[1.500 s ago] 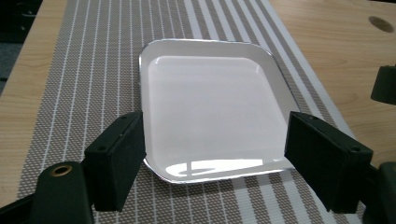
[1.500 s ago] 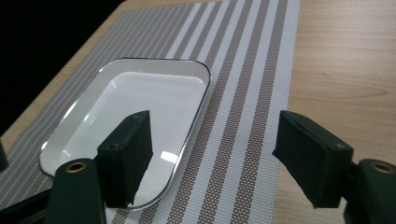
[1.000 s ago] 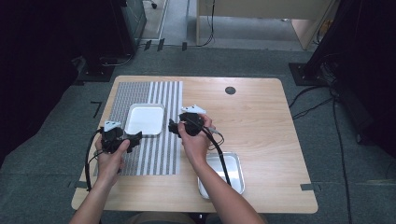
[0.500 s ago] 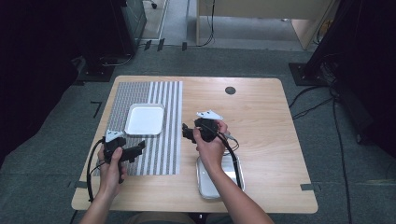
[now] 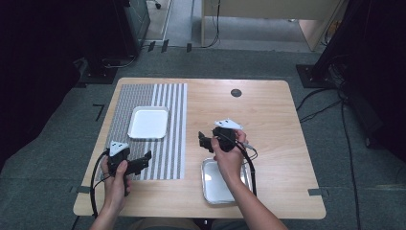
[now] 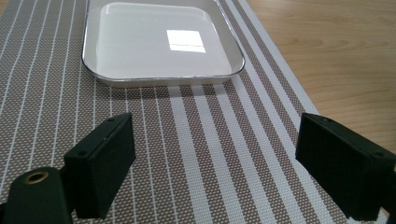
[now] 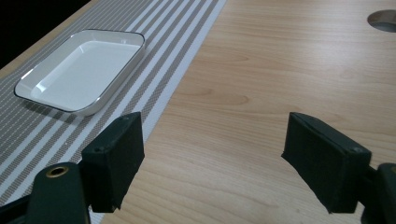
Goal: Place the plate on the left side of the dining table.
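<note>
A white square tray (image 5: 148, 122) with a dark rim sits on the striped grey placemat (image 5: 163, 158). In the left gripper view the tray (image 6: 161, 42) lies straight ahead of the open jaws, empty. My left gripper (image 5: 144, 159) hovers over the mat's near part, open and holding nothing. My right gripper (image 5: 203, 142) is above bare wood near the table's middle, open and empty. Its own view shows the tray (image 7: 81, 70) far off to the left. A second metal tray (image 5: 215, 184) lies near the front edge, partly under the right hand.
The wooden table (image 5: 268, 120) has a round cable hole (image 5: 236, 93) near its far edge. Cables trail from both grippers toward the front edge. Dark floor, furniture and cables surround the table.
Both grippers have pulled back from the white tray toward the front of the table. The right one also moved right, off the mat and over bare wood.
</note>
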`<state>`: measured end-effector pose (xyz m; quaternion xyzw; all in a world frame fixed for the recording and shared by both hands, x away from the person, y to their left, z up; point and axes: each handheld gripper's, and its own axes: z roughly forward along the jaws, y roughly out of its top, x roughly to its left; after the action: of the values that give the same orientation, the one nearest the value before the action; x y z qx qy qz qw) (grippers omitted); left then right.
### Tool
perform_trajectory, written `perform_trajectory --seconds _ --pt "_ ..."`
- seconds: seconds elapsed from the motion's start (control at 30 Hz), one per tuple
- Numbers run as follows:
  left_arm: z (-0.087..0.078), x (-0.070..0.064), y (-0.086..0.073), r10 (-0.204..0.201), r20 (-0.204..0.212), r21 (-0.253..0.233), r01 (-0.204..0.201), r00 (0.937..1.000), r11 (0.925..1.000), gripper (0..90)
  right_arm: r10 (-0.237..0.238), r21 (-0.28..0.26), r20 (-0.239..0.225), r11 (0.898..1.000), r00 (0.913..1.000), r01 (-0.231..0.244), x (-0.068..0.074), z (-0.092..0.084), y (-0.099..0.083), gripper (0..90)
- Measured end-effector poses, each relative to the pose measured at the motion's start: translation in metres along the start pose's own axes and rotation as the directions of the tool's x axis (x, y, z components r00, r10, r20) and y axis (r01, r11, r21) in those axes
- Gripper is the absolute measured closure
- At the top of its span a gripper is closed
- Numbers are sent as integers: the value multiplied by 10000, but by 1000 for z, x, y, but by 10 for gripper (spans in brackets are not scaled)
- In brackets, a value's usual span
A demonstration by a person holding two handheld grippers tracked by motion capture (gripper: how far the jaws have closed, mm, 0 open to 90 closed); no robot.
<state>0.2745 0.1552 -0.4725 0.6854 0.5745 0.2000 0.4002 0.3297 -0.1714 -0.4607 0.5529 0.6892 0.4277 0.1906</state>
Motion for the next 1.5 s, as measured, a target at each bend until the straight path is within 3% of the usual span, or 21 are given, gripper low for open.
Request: perform_trajectory --seconds 0.3,0.6,0.87,1.3,1.5 --pt "-3 8 -14 145 -395 105 -141 9991 9998 117 159 -74 130 9998 9998 -158 -23 -19 -10 206" --pt "-6 21 -23 -81 -896 78 88 9959 9999 116 38 -50 359 10000 9993 -36 -41 -35 -21 198" --pt "-9 34 -31 49 -1380 167 -26 9904 9999 116 -54 -108 677 9999 9977 62 -61 -52 -31 192" --pt "-14 54 -39 113 -2009 236 -66 9795 9997 116 393 -262 1272 9990 9911 -363 -105 -81 -51 192" --pt "-16 62 -41 200 -2229 269 -143 9746 9995 116 447 -262 1538 9988 9871 -411 -119 -91 -60 192"
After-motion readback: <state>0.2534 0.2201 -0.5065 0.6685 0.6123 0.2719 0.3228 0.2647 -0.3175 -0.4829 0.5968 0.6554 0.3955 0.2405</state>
